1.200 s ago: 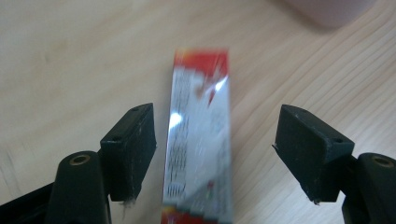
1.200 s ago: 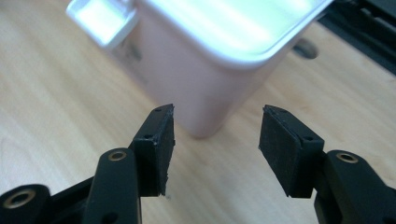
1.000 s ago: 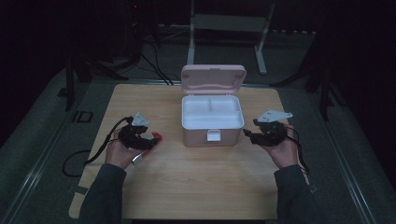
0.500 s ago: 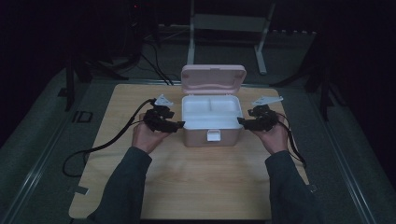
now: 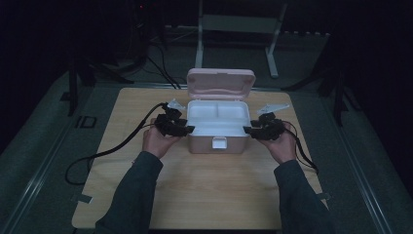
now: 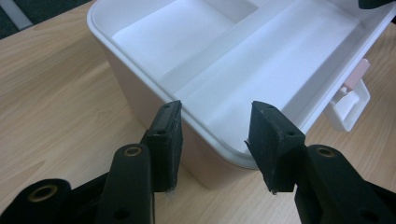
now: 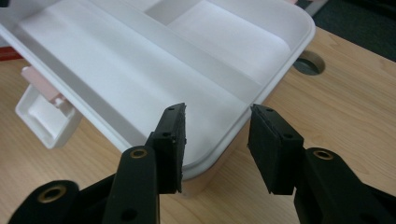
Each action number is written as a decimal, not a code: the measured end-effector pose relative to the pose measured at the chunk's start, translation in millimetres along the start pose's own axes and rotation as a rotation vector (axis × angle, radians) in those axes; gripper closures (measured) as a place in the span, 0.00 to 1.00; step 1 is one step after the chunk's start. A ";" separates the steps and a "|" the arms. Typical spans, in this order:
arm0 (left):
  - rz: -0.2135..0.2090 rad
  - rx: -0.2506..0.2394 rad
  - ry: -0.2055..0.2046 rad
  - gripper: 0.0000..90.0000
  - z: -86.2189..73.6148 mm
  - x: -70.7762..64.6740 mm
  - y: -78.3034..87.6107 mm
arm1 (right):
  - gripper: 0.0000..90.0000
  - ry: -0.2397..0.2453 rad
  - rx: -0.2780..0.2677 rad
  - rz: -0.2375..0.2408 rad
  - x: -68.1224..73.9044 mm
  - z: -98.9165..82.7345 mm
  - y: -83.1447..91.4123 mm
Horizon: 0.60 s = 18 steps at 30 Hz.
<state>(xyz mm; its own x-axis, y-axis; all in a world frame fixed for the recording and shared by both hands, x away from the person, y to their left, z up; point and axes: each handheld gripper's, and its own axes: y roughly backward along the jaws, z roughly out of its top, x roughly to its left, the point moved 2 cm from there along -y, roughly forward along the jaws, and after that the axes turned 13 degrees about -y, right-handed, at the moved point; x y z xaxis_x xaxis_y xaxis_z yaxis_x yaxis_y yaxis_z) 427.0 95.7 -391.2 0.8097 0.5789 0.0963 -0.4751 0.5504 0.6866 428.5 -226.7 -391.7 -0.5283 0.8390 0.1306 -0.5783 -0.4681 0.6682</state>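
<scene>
You're sitting at the wooden table [image 5: 204, 195] with the pink box [image 5: 217, 127] sitting in the middle of it, lid [image 5: 220, 84] standing open at the far side and the white latch [image 5: 219, 143] hanging on the near wall. Inside, a white tray [image 6: 261, 70] is showing with a divider splitting it into compartments.

Your left gripper [image 5: 187, 130] is coming in at the box's left end, and your right gripper [image 5: 247, 131] is doing the same at the right end, so you're basically bracketing it from both sides.

In the left gripper view, the left one [image 6: 215, 140] is spread fairly wide and straddling the box's near-left corner: one pad is sitting outside against the pink wall, the other is hanging over the tray's inside. The rim is running right through the gap. Can't tell if either pad is actually touching.

In the right gripper view, same deal with the right one [image 7: 217, 142]: jaws parted, one pad hovering over the tray, the other outside over the table, the rounded corner rim lying between them. A round hole in the tabletop [image 7: 307, 64] is peeking out just past the box.
</scene>
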 end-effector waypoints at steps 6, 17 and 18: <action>-0.011 -0.023 0.024 0.62 -11.6 -1.5 8.9 | 0.63 0.010 -0.005 0.007 12.9 -5.4 3.2; -0.019 -0.022 0.010 0.62 -18.1 -7.3 17.3 | 0.65 0.055 0.004 0.010 27.5 -9.1 11.4; -0.021 -0.019 0.006 0.62 -17.8 -6.6 17.3 | 0.65 0.052 0.006 0.011 27.4 -9.0 11.5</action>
<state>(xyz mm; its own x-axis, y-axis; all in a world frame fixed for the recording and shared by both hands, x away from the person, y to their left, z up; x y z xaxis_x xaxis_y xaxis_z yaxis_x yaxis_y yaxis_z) 407.2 112.1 -392.8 0.8173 0.5709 0.0778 -0.4649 0.5737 0.6743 401.8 -211.6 -387.1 -0.5665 0.8180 0.0998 -0.5684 -0.4755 0.6715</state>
